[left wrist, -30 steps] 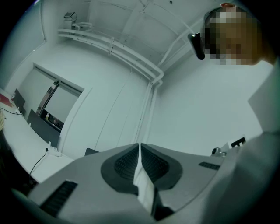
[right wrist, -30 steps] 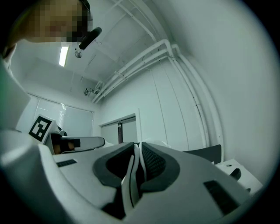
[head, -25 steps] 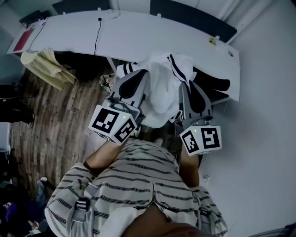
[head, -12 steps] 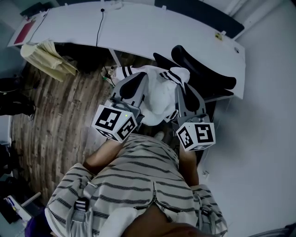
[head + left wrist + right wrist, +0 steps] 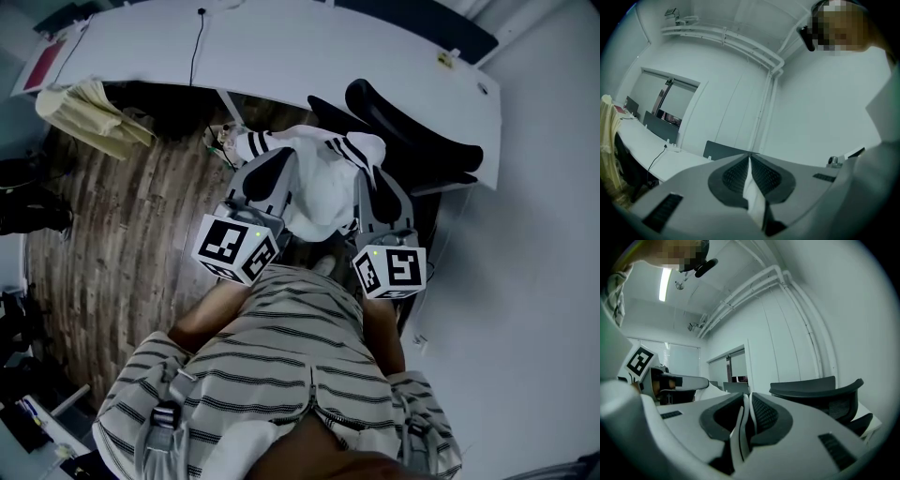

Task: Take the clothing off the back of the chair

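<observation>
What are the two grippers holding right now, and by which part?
The white garment: the left gripper pinches fabric at its left side, the right gripper at its right side.

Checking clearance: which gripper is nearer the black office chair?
Right. Right gripper is beside the black office chair; left gripper is farther, beyond the white striped garment.

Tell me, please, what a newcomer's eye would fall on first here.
The white striped garment at the centre stands out, pinched by the left gripper and right gripper. Behind it stands the black chair by the long white desk, with a yellow cloth at the desk's left end.
</observation>
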`<state>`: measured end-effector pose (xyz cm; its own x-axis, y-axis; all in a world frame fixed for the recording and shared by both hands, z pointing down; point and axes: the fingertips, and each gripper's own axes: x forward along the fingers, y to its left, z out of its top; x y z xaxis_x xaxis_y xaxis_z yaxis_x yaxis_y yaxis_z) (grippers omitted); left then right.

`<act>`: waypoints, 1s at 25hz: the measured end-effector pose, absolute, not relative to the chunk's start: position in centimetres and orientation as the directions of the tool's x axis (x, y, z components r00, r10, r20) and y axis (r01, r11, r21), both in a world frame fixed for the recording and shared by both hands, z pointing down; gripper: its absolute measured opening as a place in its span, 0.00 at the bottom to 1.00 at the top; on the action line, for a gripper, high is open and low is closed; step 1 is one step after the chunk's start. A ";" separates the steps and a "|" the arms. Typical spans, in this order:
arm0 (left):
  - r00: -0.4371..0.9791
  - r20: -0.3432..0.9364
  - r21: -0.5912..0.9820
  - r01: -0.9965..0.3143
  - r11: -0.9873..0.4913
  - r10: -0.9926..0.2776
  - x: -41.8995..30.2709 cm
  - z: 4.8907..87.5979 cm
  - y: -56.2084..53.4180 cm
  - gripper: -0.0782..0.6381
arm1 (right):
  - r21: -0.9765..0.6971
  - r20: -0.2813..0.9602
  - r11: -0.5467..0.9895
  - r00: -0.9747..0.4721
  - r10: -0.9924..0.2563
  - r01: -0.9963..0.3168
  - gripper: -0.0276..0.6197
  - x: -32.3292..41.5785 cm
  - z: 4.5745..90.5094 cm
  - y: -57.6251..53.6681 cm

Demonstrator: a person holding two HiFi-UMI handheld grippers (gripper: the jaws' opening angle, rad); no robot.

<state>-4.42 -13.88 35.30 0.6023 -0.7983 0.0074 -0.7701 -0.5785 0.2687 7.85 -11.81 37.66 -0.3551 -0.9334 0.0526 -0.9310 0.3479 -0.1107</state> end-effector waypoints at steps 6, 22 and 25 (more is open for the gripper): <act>0.599 0.008 0.243 -0.778 -0.580 -0.801 -4.2 36.5 -13.4 0.16 | -0.099 0.069 0.326 -0.334 -0.940 -0.940 0.15 8.2 38.9 -11.6; 0.601 0.026 0.175 -0.790 -0.588 -0.799 -3.9 38.8 -12.8 0.16 | -0.066 0.084 0.285 -0.290 -0.953 -0.956 0.15 8.4 41.4 -10.9; 0.604 0.030 0.152 -0.790 -0.594 -0.796 -3.8 39.4 -12.7 0.16 | -0.066 0.089 0.278 -0.283 -0.955 -0.958 0.15 8.6 42.1 -10.9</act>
